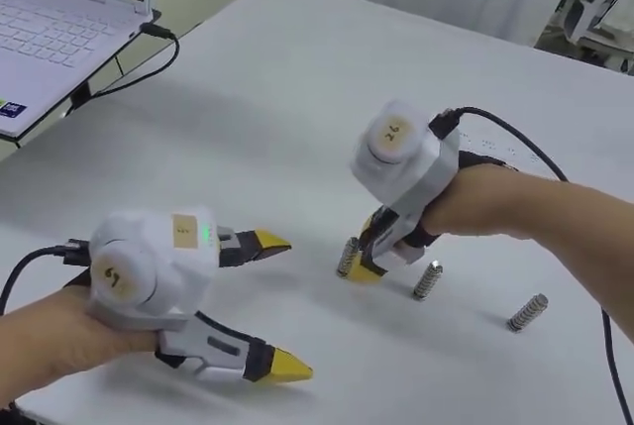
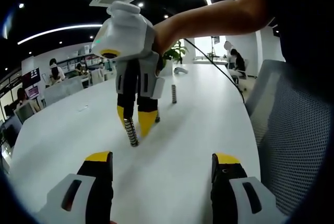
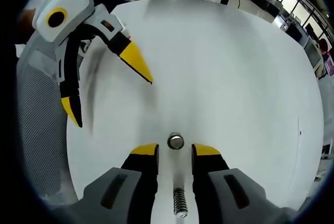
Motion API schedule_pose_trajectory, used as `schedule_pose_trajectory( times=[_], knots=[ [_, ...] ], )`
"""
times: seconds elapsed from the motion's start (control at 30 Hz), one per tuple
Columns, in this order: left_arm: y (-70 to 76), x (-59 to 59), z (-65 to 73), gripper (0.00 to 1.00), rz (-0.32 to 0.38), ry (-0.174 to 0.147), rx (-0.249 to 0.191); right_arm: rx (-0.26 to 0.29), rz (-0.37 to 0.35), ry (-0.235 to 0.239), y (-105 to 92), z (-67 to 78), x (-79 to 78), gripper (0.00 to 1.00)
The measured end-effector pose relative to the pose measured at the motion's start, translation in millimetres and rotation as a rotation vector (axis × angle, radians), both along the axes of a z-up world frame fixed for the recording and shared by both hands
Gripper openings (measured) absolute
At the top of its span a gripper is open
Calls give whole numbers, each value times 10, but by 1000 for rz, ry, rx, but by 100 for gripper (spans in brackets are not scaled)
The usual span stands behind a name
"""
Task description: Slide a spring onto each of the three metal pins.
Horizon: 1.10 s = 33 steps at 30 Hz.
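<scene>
Apparently the step in hand concerns the first spring: the right claw points down at it, jaws slightly apart on either side of its round metal top, gripping nothing as far as I can tell. Whether a pin already runs through it is unclear. Next, I judge, the claw needs to close gently on the coil and hold it upright. The left claw is held wide open and empty nearby. Counted on the counter: three springs, with the second spring just beside the first and the third spring further off; two claws.
</scene>
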<state>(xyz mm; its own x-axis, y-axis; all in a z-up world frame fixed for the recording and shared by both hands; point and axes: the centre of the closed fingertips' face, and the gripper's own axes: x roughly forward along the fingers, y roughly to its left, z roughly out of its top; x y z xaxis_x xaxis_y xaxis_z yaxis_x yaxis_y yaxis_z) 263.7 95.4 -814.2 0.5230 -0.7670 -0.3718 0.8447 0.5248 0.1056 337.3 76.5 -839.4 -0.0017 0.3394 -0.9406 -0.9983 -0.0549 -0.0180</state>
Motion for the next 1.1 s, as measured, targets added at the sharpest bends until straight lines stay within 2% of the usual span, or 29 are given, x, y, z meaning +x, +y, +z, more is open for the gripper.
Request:
schedule_pose_trajectory(
  times=[0.43, 0.83, 1.1],
  knots=[
    [-58, 12, 19, 75, -6, 8, -8, 36, -32, -6, -113, 102, -64, 25],
    [-43, -2, 65, 76, -5, 7, -3, 89, -73, -13, -239, 169, -221, 27],
    [-49, -15, 96, 76, -4, 3, -4, 139, -91, -17, -239, 260, -321, 27]
  ],
)
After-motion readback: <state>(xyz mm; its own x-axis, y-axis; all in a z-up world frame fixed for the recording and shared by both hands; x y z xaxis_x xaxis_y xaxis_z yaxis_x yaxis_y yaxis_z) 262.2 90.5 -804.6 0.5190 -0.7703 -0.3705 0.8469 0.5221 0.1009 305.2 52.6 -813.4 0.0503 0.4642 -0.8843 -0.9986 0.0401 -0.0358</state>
